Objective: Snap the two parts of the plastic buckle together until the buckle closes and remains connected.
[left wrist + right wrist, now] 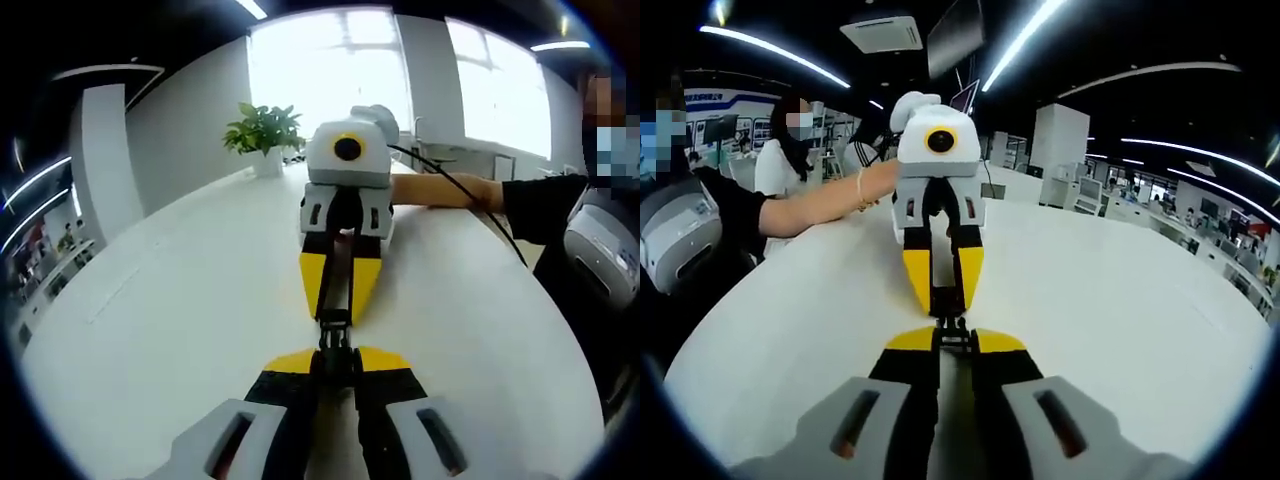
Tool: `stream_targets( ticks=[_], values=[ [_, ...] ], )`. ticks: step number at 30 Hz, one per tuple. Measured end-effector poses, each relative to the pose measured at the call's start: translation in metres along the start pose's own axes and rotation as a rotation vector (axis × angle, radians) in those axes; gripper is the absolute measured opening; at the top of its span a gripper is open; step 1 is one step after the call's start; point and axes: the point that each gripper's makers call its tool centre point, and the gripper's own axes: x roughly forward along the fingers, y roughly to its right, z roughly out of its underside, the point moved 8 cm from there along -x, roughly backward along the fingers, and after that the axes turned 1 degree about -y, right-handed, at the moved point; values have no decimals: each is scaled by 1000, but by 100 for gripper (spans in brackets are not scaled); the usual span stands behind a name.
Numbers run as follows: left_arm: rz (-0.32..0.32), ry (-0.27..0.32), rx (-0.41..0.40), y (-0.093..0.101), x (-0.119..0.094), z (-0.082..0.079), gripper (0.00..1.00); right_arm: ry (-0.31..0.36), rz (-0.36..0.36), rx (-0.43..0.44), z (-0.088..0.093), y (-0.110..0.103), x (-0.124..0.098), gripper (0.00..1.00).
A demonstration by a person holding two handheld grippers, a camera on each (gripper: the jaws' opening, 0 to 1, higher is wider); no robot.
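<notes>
- The buckle (pixel 335 322) lies between the two tongs' tips, a small dark piece stretched in line from one pair of yellow tips to the other; in the right gripper view the buckle (pixel 951 326) sits just past the near tips, touching the far ones.
- The left tongs (pixel 335 362) rise from the bottom of the left gripper view, jaws drawn close together and clenched on the near end of the buckle.
- The right tongs (pixel 953 343) rise from the bottom of the right gripper view, jaws likewise drawn in, grasping their end of the buckle.
- Whether the two halves are fully latched I cannot tell; the joint is small and dark.
- Facing the left tongs, the right tongs (pixel 337 300) point back tip to tip, with a dark strap running up between the jaws.
- In the right gripper view the left tongs (pixel 943 296) face the near tips the same way.
- The white surface (pixel 180 300) spreads under both tongs.
- Behind the opposing tongs, a person's forearm (pixel 445 190) reaches in from a black sleeve.
- Farther off beyond the tips, to the left, a potted plant (pixel 264 135) stands on the surface before bright windows.
</notes>
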Motion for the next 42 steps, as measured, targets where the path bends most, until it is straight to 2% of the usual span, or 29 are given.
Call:
stream_targets(
  ticks=[9,13,15,16,27,31,37,42],
  values=[
    [2,2,-6,0,0,0,12,15,-5,-1,-3,-1,0,13],
    [2,3,-10,2,0,0,12,-1,-8,11,-1,-2,0,13],
    [2,4,-11,2,1,0,12,-32,-16,29,3,-2,2,13],
    [2,4,-12,2,1,0,12,-17,-26,51,3,-3,4,13],
    [5,8,-17,2,1,0,12,-6,-16,66,4,-1,6,16],
    [7,9,-19,1,0,0,12,-6,-32,84,4,-2,7,14],
    [7,9,-19,1,0,0,12,-15,-24,23,1,-4,6,13],
    [12,11,-19,2,1,0,12,-11,-29,5,2,-4,6,13]
  ],
)
